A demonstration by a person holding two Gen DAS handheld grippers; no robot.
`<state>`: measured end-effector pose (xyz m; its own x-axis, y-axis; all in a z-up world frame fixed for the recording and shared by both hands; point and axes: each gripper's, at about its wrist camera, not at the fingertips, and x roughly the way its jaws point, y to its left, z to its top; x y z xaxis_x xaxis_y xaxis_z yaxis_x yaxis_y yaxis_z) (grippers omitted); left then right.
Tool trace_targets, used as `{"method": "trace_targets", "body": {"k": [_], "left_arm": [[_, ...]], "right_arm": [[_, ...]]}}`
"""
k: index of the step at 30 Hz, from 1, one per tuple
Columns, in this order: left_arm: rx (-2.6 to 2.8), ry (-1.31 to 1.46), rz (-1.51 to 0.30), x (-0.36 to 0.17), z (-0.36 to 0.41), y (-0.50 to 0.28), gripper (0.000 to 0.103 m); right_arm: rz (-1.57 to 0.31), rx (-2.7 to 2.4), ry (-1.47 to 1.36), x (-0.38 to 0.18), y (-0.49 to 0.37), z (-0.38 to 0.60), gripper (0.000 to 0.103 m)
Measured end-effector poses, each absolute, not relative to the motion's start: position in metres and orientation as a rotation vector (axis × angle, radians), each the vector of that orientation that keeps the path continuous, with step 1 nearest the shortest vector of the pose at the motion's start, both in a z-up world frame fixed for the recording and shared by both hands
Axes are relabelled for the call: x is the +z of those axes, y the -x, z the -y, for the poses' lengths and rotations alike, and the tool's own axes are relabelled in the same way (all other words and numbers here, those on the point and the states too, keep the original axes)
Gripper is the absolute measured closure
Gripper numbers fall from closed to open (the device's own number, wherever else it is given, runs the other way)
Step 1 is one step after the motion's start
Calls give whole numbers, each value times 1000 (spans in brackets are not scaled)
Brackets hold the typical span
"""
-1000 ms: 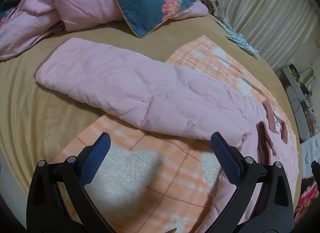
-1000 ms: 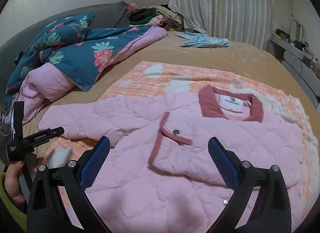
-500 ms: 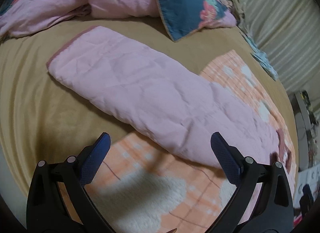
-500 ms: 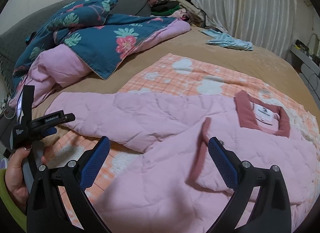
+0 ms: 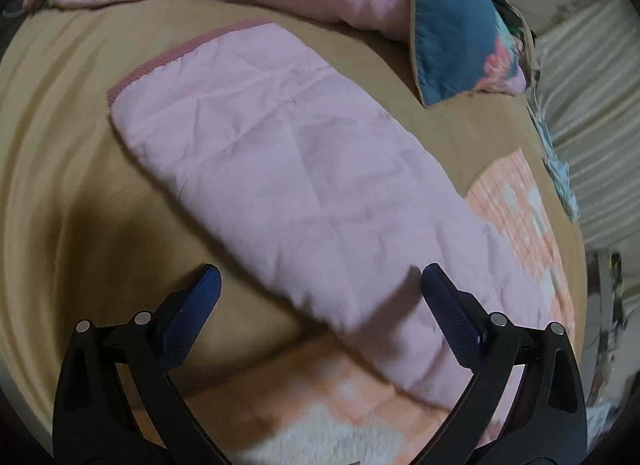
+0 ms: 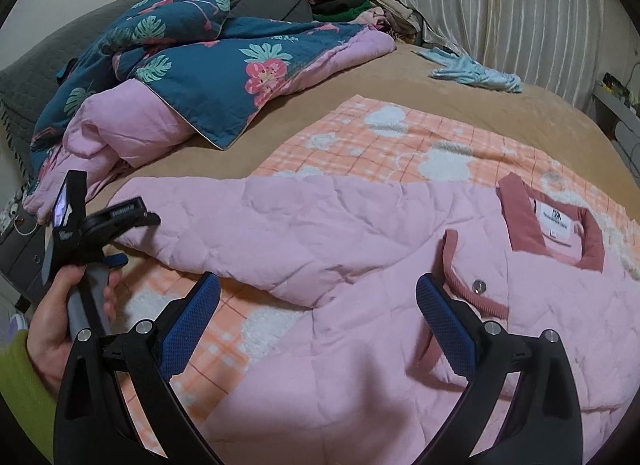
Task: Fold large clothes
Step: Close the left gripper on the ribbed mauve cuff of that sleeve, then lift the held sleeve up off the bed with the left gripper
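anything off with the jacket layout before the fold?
One lapel of the pink jacket is flipped open near the collar, and the sleeve runs off the checked blanket onto the bedsheet. No damage visible.

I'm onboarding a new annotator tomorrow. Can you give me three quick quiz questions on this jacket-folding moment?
1. True or false: the left claw is shut on the sleeve.
2. What lies directly under the pink jacket: A) bare bedsheet only, B) an orange checked blanket, C) a pillow?
3. Fill in: the jacket's collar is a darker ____ than its body.

Key: 1 false, both claws are open, the right claw too; 2 B; 3 pink.
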<state>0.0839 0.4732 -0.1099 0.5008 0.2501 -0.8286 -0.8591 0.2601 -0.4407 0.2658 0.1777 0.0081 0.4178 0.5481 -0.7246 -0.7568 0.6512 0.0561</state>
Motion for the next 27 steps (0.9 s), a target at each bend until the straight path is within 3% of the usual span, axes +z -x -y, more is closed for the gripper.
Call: {"method": "trace_targets", "body": {"k": [7,10,12,15,21,27], "left_arm": [[841,1086,-609,-113,-500,-79,11],[871,1102,-591,-113,-504,-73,31],[870,1098,-577,-110,-504,-70,63],[847,1067,-513,-95,-500,-66,82],[767,991,-374,-47,-482,-60,91],[698,865,-278,-3,-448,-52,93]], "right_arm": [[-788,806,276,6,-271,-160,5],[-796,794,264,5,-274,-153,5],[-797,784,261,4,-275,-147,5],[-804,771,245,4,-275,-139,5],[-784,754,228,11,-269,-118,5],[-787,726,201,18,-269,-90,5]]}}
